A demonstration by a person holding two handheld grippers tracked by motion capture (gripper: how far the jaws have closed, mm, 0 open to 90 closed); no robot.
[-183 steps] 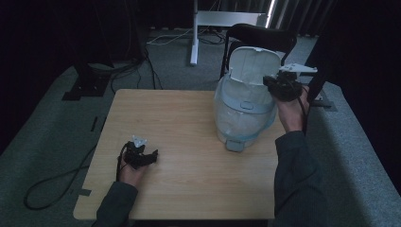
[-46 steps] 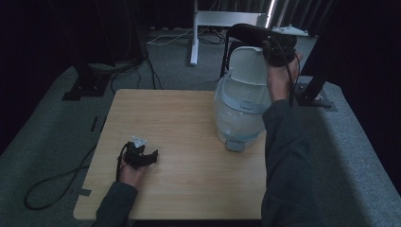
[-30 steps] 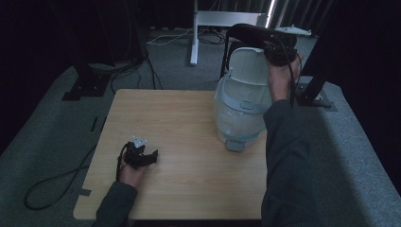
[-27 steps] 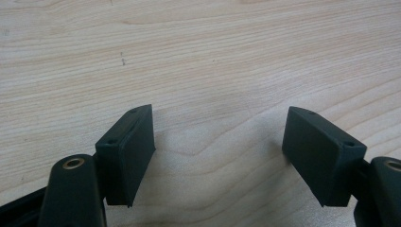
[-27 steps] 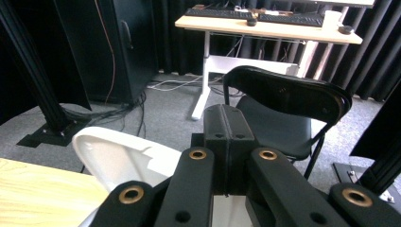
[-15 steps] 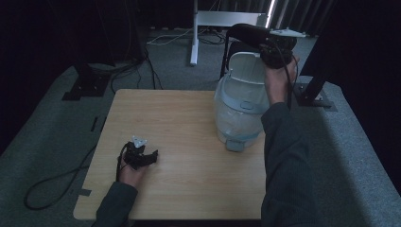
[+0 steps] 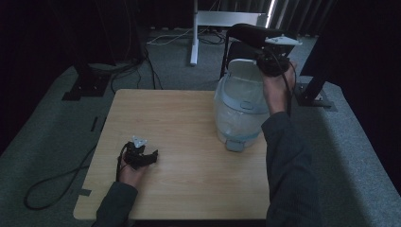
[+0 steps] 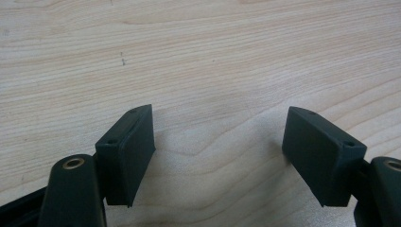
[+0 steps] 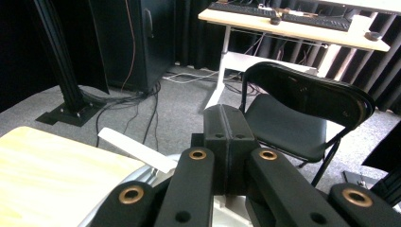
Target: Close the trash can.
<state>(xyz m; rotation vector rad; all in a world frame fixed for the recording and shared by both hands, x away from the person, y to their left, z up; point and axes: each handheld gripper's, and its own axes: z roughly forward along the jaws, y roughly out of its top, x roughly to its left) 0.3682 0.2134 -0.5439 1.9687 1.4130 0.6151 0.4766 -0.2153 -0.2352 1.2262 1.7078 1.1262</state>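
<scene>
A pale blue and white cooker-like pot (image 7: pixel 238 113) stands at the table's far right, its hinged lid (image 7: pixel 242 75) raised. My right gripper (image 7: pixel 270 64) is shut with nothing between its jaws, and is held at the lid's top right edge. Whether it touches the lid I cannot tell. In the right gripper view the shut right gripper (image 9: pixel 226 135) points past the lid's white rim (image 9: pixel 137 150). My left gripper (image 7: pixel 142 156) rests on the wooden table (image 7: pixel 189 132) at the near left. In the left gripper view it (image 8: pixel 218 130) is open, with bare wood between its pads.
A black folding chair (image 9: pixel 302 109) stands just behind the table, with a white desk (image 9: pixel 293 26) beyond it. Black stand legs (image 7: pixel 80 87) and cables (image 7: pixel 156 42) lie on the grey carpet at the far left. A cable (image 7: pixel 52 184) trails from the left gripper.
My right gripper has come a little down and nearer at the lid's top edge, and the lid leans slightly more forward. The left gripper has stayed put.
</scene>
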